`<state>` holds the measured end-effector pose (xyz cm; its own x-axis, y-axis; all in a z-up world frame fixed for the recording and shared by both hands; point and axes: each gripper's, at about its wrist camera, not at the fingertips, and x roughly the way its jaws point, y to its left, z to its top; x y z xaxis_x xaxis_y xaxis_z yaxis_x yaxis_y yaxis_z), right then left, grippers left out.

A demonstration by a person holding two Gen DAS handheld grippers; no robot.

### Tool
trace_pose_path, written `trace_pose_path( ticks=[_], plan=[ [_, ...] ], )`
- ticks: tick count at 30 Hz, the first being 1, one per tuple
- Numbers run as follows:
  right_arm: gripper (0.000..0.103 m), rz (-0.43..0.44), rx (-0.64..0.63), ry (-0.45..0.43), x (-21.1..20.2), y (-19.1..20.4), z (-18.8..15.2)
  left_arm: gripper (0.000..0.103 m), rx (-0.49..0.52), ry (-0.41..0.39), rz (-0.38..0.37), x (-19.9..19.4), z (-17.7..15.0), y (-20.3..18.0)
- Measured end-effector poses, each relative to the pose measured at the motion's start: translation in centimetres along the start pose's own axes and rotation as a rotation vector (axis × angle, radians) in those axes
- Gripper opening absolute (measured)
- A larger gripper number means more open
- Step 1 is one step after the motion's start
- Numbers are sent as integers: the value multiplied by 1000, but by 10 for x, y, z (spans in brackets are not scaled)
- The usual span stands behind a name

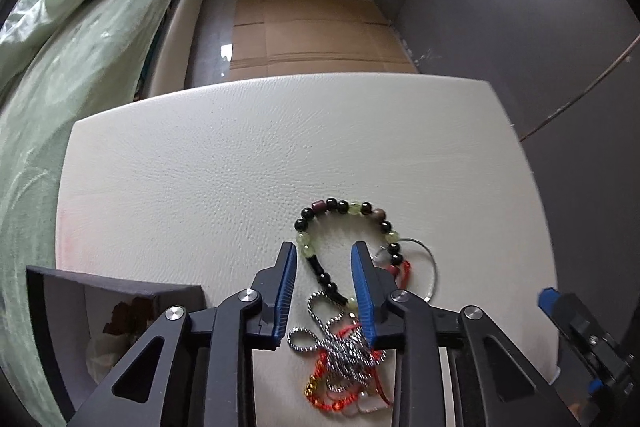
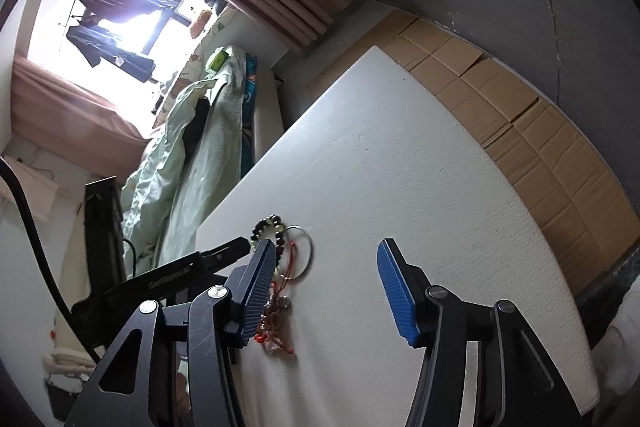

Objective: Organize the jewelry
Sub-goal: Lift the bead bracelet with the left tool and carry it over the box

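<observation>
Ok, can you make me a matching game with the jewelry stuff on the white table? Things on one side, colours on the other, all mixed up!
Things:
1. beaded bracelet
2. ball chain
3. cord
4. gripper fingers

Colours:
A. blue
B. red
C. black and pale green
D. silver

Pairs: 1-C, 2-D, 3-B, 4-A
</observation>
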<state>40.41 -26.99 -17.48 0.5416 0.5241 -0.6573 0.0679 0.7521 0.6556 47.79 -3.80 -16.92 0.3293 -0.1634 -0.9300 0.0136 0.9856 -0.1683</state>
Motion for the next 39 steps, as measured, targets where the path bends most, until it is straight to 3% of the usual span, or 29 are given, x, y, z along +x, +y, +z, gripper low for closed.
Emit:
trace_pose_path(
  ticks=[3,7,11,22,30,35,39],
  plan=[
    [55,-8,-5,2,1,-1,3,25,0,10,30,9,0,0],
    [55,-27,-22,11,5,1,5,8,6,-4,63,9,-1,0],
    [53,-45,-53,28,11,7,8,8,-5,-9,1,4,-3,8],
    [45,-73,-172,91,36,34,12,8,47,-142,-105,-65,1,1],
    [44,-103,-223,150,54,46,15,8,43,-208,-142,-101,1,10],
    [62,-186,-289,193,70,66,17,8,29,-241,-157,-119,-2,26],
    [67,-258,-387,217,84,86,12,8,16,-268,-153,-132,-5,40]
  ],
)
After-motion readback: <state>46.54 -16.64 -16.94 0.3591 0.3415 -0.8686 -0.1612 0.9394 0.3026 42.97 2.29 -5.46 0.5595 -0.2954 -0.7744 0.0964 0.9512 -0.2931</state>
